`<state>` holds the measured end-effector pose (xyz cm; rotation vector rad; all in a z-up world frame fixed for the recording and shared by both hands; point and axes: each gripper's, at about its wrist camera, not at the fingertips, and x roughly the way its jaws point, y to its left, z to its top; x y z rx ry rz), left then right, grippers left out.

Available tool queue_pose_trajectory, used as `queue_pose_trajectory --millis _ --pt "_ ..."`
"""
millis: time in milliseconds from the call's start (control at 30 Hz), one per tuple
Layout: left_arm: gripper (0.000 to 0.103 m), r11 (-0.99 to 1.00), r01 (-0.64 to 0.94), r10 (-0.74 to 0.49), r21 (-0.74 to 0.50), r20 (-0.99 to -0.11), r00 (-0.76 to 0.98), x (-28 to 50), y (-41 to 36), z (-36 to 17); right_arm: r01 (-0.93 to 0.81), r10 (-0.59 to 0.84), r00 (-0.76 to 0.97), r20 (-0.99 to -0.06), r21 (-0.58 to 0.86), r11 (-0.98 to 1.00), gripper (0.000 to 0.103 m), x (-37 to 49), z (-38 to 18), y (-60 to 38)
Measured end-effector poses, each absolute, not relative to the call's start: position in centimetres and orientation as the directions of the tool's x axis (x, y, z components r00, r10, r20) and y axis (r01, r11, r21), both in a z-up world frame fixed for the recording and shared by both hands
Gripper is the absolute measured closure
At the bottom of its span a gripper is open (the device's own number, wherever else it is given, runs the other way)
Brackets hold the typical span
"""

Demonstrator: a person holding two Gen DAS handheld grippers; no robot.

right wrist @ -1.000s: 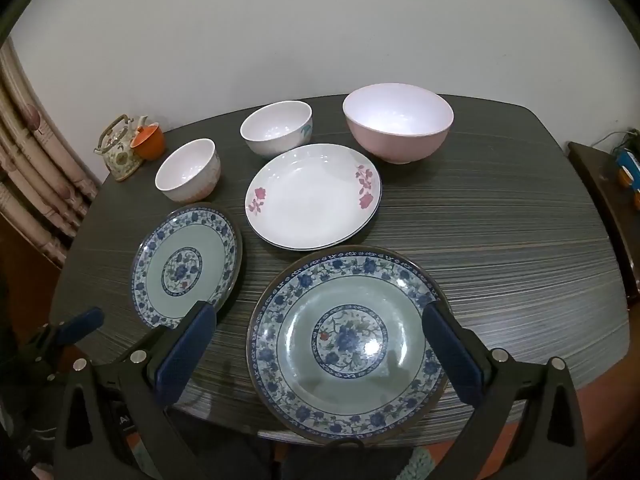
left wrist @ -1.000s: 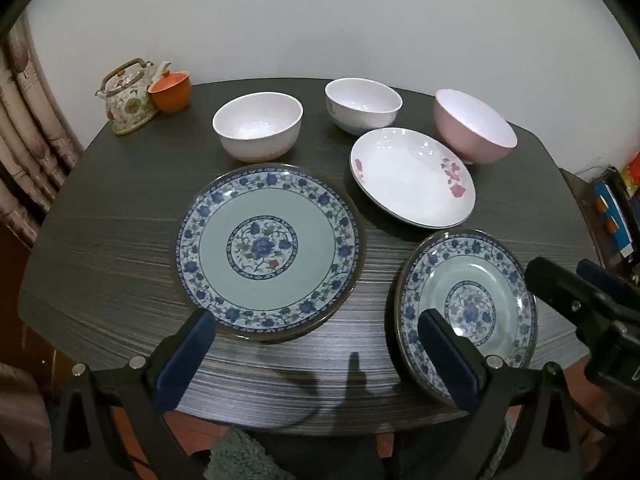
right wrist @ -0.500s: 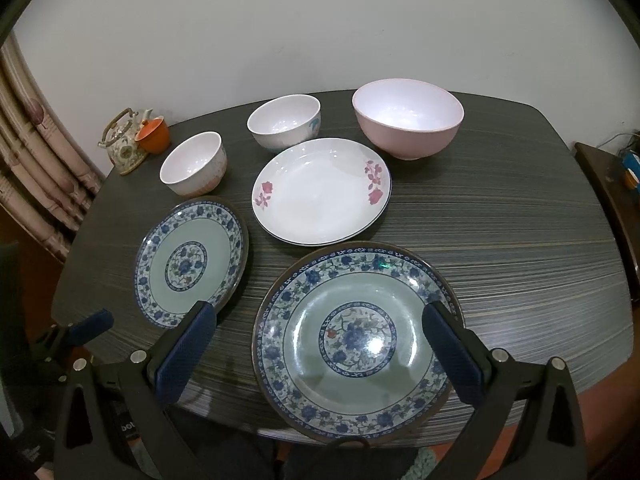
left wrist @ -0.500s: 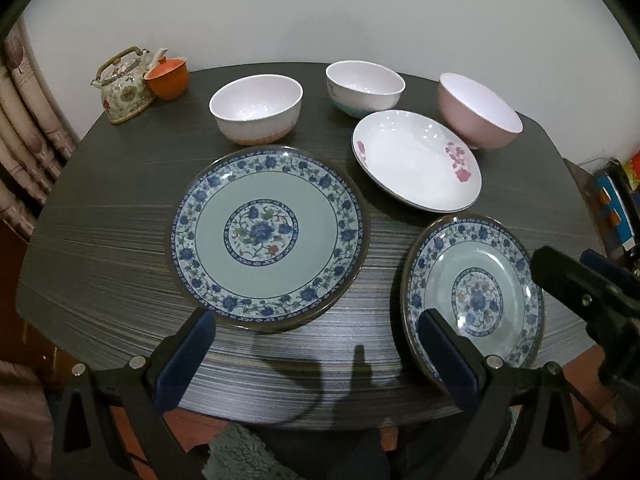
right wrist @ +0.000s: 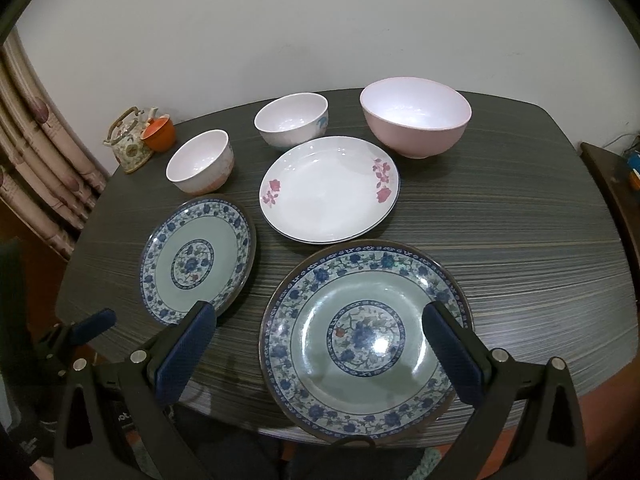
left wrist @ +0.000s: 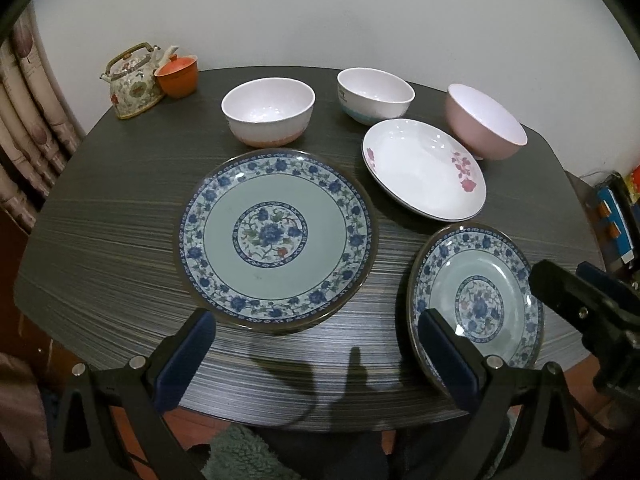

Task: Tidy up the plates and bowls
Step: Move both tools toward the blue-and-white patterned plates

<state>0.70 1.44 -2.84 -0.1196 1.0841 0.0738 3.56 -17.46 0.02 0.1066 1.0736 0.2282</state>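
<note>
Your left gripper [left wrist: 316, 354] and right gripper [right wrist: 320, 344] have both pulled back slightly, jaws wide apart and empty. The two blue plates [left wrist: 276, 234] [right wrist: 366, 336] lie unmoved on the table [right wrist: 520, 240], bowls [right wrist: 416, 118] behind.

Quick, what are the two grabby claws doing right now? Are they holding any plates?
Left gripper: open, holding nothing, hovering near the table's front edge.
Right gripper: open, holding nothing, above a blue-patterned plate.
</note>
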Motion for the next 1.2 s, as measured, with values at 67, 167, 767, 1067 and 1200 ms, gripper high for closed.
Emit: queue_pose_trajectory --millis 67,167,767,1067,1200 --pt "0.000 0.992 -0.116 0.006 -0.055 -0.885 0.466 0.7 1.4 -2.8 -0.133 0.236 0.453 -0.859 0.196 0.971 0.001 3.6 -0.1 -17.4" --pt "0.000 0.992 -0.113 0.005 -0.055 -0.884 0.467 0.6 1.4 -2.6 -0.133 0.241 0.449 -0.861 0.202 0.970 0.001 3.5 -0.2 -17.4" --pt "0.000 0.989 -0.147 0.050 -0.013 -0.908 0.415 0.9 1.9 -3.3 -0.149 0.249 0.444 -0.861 0.203 0.968 0.001 3.3 -0.4 -16.5" --pt "0.000 0.990 -0.139 0.044 -0.014 -0.913 0.405 1.0 1.6 -3.6 -0.152 0.259 0.438 -0.861 0.213 0.965 0.001 3.4 -0.4 -16.4" --pt "0.000 0.990 -0.140 0.048 -0.009 -0.915 0.401 1.0 1.6 -3.8 -0.154 0.260 0.437 -0.861 0.213 0.965 0.001 3.3 -0.5 -16.5"
